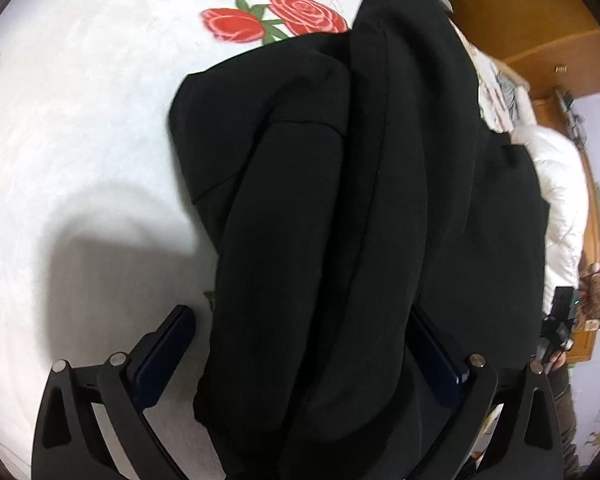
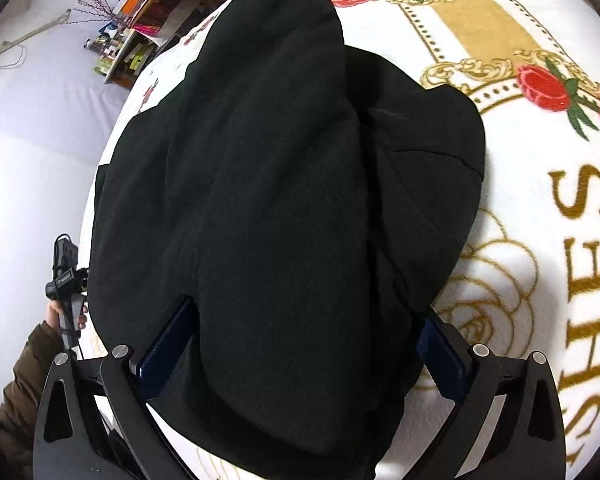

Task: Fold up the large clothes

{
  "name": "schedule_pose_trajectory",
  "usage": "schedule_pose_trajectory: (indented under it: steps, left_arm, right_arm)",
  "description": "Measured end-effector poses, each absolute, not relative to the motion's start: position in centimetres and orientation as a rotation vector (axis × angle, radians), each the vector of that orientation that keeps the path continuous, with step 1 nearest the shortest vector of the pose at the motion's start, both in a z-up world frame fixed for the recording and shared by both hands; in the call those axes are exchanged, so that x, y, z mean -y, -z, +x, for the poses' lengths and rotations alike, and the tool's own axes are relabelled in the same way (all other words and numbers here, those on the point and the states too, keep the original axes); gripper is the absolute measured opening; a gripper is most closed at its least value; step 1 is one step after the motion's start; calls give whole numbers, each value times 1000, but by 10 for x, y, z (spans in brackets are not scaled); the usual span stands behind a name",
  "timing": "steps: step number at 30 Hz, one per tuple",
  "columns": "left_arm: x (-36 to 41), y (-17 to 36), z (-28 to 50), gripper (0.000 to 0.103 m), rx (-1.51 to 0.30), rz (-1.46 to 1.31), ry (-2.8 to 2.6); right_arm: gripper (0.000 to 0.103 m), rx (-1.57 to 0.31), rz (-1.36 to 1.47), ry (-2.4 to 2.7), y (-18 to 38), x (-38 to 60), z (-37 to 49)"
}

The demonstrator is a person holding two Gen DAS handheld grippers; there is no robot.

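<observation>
Black garment [image 1: 340,200] lies bunched in thick folds on the bed blanket [image 1: 80,140], white with red roses and gold lettering.

Left gripper [image 1: 302,344]: jaws wide apart, a fat roll of the fabric sitting between them; cannot tell if the pads touch it.

Right gripper [image 2: 308,344]: same picture, jaws spread, cloth heaped between and over the left finger [image 2: 168,340].

Surroundings: white puffy jacket [image 1: 560,200] just beside the garment on the left-wrist view's right side, brown stuffed toy [image 1: 596,288] past it, wooden furniture [image 1: 540,32] behind. Right wrist view shows cluttered shelves [image 2: 128,48] and dried branches [image 2: 96,4] far left.

The garment blocks most of both views.
</observation>
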State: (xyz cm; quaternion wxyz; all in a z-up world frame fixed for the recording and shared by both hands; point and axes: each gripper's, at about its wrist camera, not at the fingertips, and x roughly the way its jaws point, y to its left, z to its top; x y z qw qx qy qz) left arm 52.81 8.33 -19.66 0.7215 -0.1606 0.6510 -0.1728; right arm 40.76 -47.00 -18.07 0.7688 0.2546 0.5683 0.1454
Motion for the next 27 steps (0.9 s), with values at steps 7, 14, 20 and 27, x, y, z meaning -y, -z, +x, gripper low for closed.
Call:
schedule_pose_trajectory:
  steps: [7, 14, 20, 27]
  left_arm:
    - [-62, 199, 531, 103, -1474, -307, 328]
    - [-48, 200, 529, 103, -1479, -278, 302]
    - [-36, 200, 526, 103, -1493, -245, 278]
    - [-8, 196, 518, 100, -1475, -188, 218]
  right_arm:
    - [103, -1240, 541, -340, 184, 465, 409]
    - [103, -1324, 546, -335, 194, 467, 415]
    - [103, -1366, 543, -320, 197, 467, 418]
    - [90, -1359, 414, -206, 181, 449, 418]
